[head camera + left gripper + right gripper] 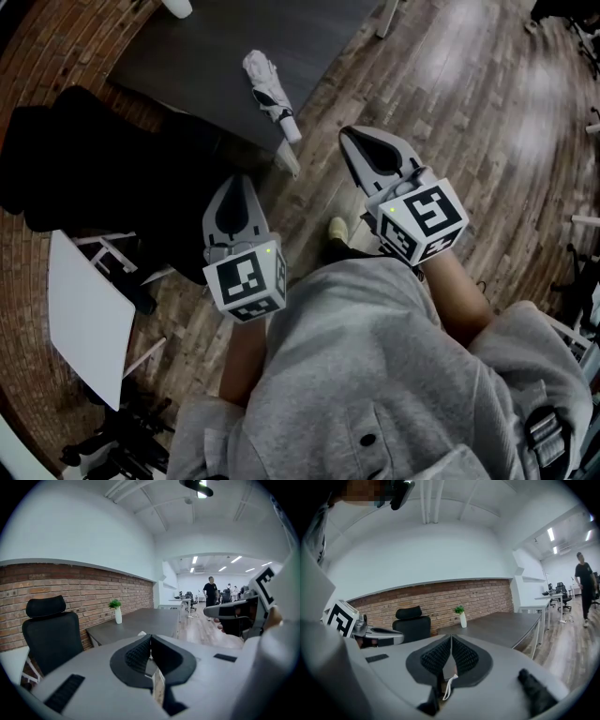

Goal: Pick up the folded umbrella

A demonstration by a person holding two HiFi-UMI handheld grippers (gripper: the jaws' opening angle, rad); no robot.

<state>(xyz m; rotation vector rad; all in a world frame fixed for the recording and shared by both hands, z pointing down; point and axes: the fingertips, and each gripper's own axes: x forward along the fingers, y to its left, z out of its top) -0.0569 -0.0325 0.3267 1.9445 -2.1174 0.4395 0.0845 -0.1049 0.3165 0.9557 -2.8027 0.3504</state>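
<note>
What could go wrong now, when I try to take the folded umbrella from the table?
1. The folded umbrella lies near the corner of the dark table; a nudge may push it off the edge.
2. The left gripper and the right gripper both have their jaws together; unless one opens first, it would likely shove the umbrella, not grasp it.
3. Its fabric looks loose, so a grip might catch only cloth.
</note>
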